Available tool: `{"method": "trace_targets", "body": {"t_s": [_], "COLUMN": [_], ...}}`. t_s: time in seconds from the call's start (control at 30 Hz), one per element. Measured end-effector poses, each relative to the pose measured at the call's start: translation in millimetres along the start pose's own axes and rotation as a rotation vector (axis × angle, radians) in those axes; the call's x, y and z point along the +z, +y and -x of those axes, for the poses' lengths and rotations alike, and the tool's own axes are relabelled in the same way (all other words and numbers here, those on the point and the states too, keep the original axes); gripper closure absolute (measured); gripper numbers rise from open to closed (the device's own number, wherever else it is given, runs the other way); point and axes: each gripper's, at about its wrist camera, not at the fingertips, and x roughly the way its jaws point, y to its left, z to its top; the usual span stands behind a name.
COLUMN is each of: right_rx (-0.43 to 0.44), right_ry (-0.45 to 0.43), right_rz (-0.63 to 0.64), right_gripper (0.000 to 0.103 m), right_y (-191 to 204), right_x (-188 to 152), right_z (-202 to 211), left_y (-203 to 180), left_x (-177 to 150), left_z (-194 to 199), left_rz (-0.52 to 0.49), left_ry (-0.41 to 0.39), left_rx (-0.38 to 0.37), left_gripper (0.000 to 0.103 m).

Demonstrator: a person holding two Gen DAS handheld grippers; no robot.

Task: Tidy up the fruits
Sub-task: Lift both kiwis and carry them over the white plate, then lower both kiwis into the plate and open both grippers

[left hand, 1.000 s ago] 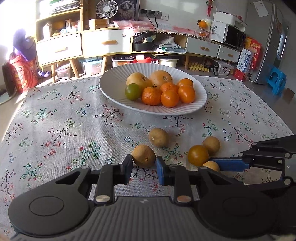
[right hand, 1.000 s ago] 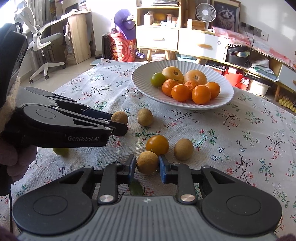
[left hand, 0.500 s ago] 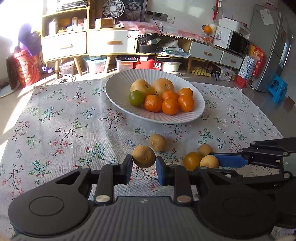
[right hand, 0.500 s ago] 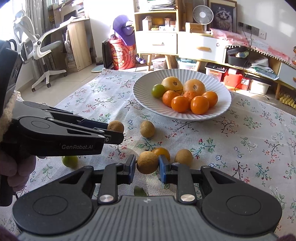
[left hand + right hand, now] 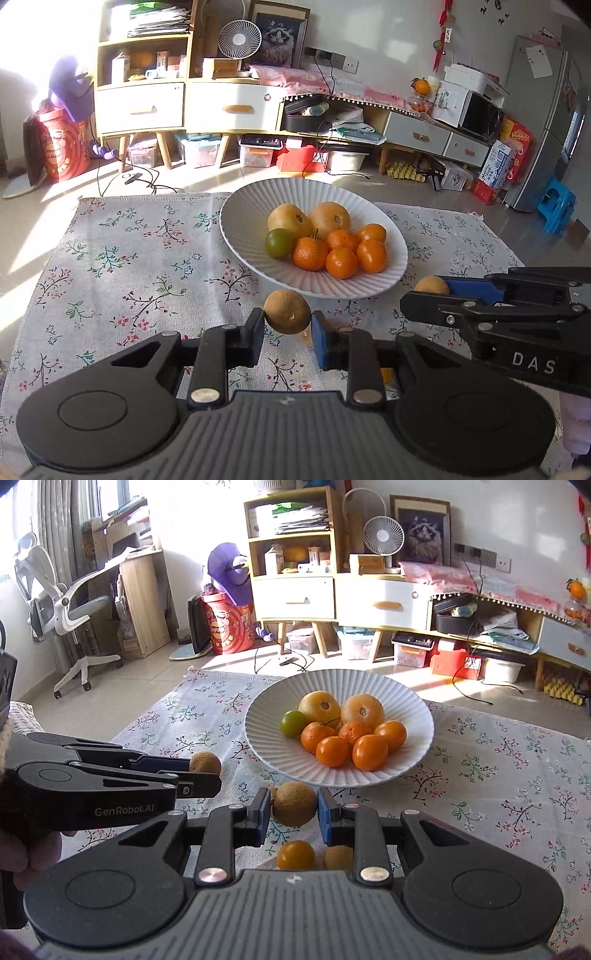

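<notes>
A table is carrying everything, covered by a floral cloth (image 5: pixel 122 266) that is lying flat and reaching the far edge. A white ribbed plate (image 5: pixel 402 771) is sitting directly on the cloth, toward the far middle, and is holding a pile of fruit. Nearer the camera in the right wrist view, an orange fruit (image 5: pixel 295 854) is resting on the cloth, with a brown fruit (image 5: pixel 338 856) lying just beside it on its right, partly hidden. Sunlight is falling across the cloth's left side in the left wrist view.
</notes>
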Motion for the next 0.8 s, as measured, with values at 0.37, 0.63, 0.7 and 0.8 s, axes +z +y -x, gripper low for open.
{"method": "trace_targets", "body": {"t_s": [0.37,0.63,0.7,0.8], "right_rx": [-0.021,-0.018,-0.014,-0.017], "right_ry": [-0.013,-0.006,-0.003,0.004], "right_rz": [-0.073,-0.144,-0.151,-0.143], "right_gripper": [0.079,0.079,0.079,0.079], "right_y": [-24,-45,-47,-44], "right_x": [19,32,39,46], "right_z": [-18,-38,-47,-62], "left_y": [-5,-10,-11,-12], "left_x": [17,21,21,22], "left_z": [-24,-49,-54,-62], "left_rz": [-0.035,-0.072,-0.085,-0.104], "left_ry": [-0.019,-0.002,0.000,0.004], "left_rx": [-0.016,-0.025,-0.023,-0.026], "left_gripper": [0.086,0.086,0.086,0.086]}}
